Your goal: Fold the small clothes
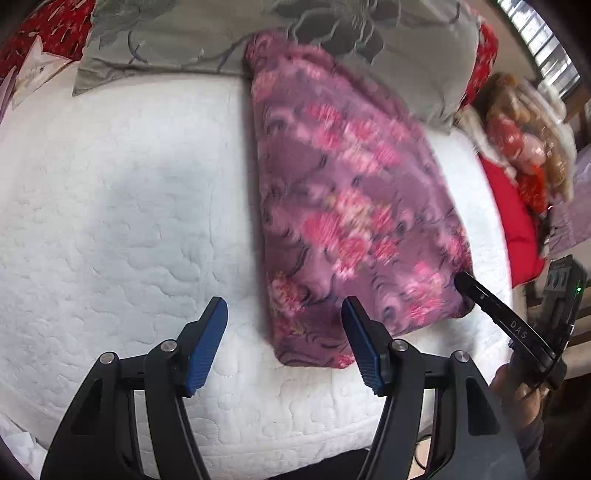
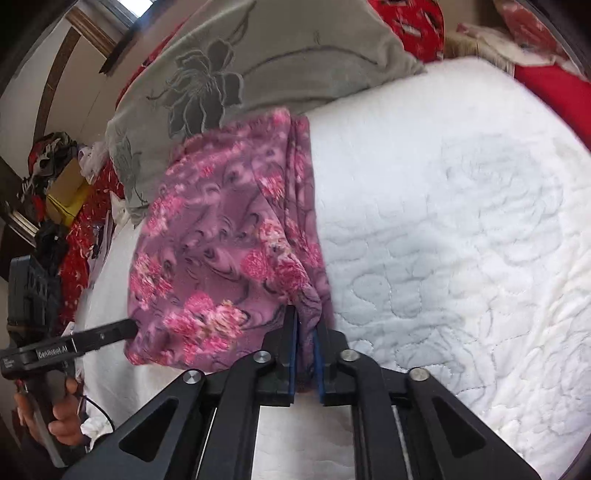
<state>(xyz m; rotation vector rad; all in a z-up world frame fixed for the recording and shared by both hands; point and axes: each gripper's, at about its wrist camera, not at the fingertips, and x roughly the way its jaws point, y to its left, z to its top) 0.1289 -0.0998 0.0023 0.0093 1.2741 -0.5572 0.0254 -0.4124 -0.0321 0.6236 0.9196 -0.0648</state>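
A purple garment with pink flowers [image 1: 351, 206] lies folded lengthwise on a white quilted bed [image 1: 129, 221]. Its far end rests on a grey flowered pillow. My left gripper [image 1: 284, 306] hangs open just above the garment's near left corner, with no fabric pinched between its blue pads. In the right wrist view my right gripper [image 2: 306, 317] is shut on a bunch of fabric at the garment's [image 2: 221, 240] near right corner. My left gripper [image 2: 125, 328] shows there side-on at the garment's left edge. The right gripper [image 1: 465, 284] reaches in from the right in the left wrist view.
The grey flowered pillow [image 1: 221, 33] lies across the head of the bed, with red bedding [image 1: 513, 221] beside it. A doll [image 1: 524, 147] sits at the bed's edge. Boxes and clutter [image 2: 62, 177] stand beyond the other side. Bare white quilt [image 2: 461, 221] spreads beside the garment.
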